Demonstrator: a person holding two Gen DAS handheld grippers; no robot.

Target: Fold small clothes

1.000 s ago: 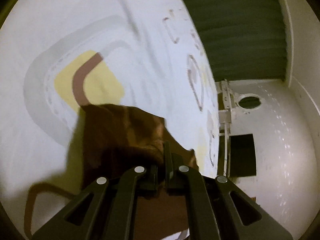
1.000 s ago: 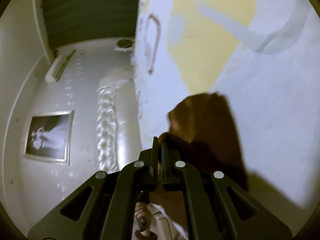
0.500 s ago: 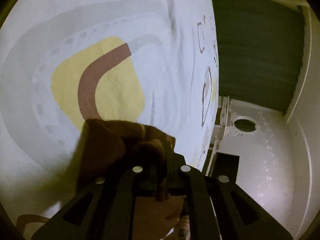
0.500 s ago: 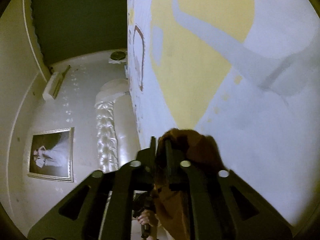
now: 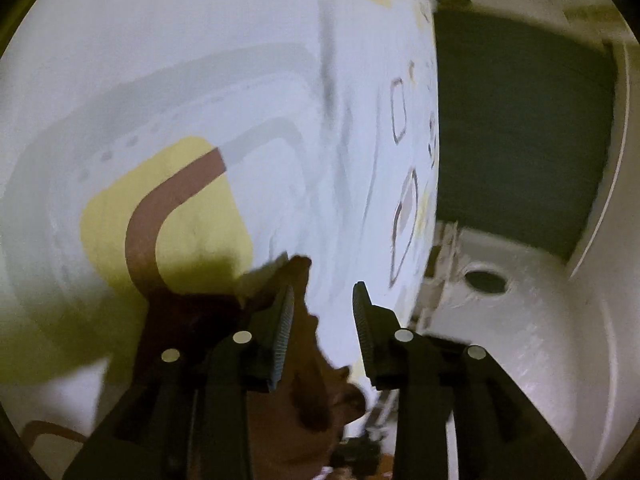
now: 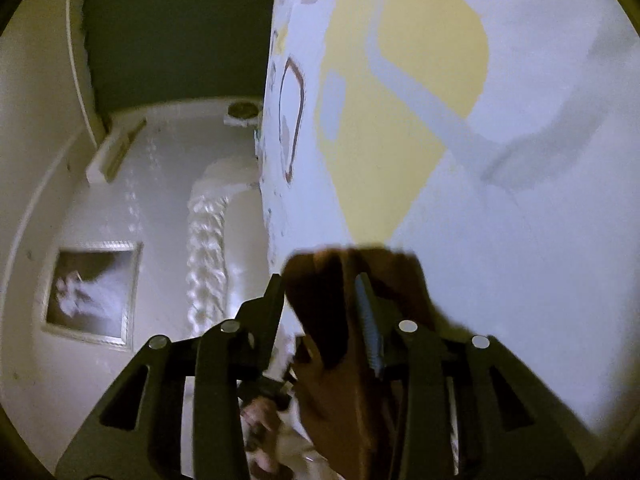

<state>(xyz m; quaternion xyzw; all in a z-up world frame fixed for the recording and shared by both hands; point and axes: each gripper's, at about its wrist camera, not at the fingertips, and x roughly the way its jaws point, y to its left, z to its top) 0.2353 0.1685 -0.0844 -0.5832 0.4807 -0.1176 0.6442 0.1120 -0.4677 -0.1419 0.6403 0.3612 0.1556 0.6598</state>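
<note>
Between the spread jaws of the left gripper (image 5: 322, 300) and right gripper (image 6: 320, 300), nothing clamped; brown garment (image 6: 352, 300) lying loose on the patterned bedsheet (image 5: 240, 80), bunched under both tools. Best to back both out straight, without snagging cloth on the ridged pads, then check the fold's edges and regrip where uneven.

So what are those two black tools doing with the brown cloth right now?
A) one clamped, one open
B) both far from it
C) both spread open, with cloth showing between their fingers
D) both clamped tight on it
C: the left tool and the right tool each show a wide gap between their fingers, and the brown cloth sits loose in that gap over the patterned sheet.
</note>
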